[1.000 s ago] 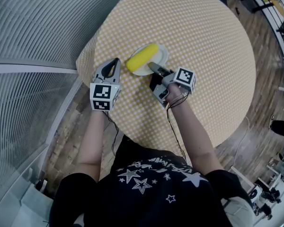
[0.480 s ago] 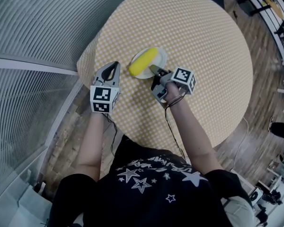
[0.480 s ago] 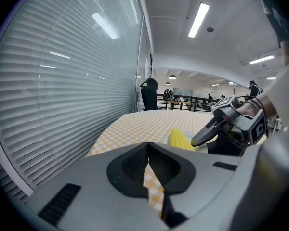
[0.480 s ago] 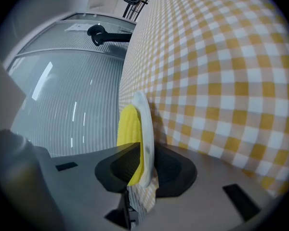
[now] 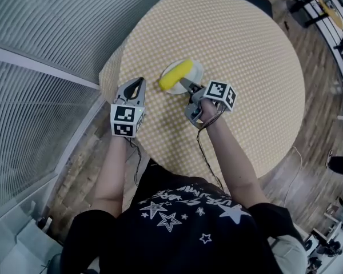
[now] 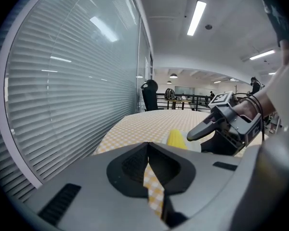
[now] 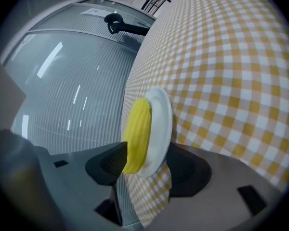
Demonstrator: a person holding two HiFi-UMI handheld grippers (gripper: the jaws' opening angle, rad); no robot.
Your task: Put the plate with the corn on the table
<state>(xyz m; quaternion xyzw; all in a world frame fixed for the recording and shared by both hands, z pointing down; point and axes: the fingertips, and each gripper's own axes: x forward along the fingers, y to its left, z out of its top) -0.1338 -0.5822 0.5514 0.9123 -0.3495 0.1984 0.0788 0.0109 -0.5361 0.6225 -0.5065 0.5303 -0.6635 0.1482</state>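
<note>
White plate (image 7: 163,119) with yellow corn cob (image 7: 137,129) — likely light, stiff, best rim-held — sits between the opening jaws of the right gripper (image 7: 145,152); left gripper (image 6: 148,146) closed, empty.

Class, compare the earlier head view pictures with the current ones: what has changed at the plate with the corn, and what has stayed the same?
The right gripper is letting go. Its jaws, closed on the rim of the white plate before, are opening, with the rim and the end of the corn still between them. Unchanged: plate and corn on the checked table, left gripper shut and empty to their left.
</note>
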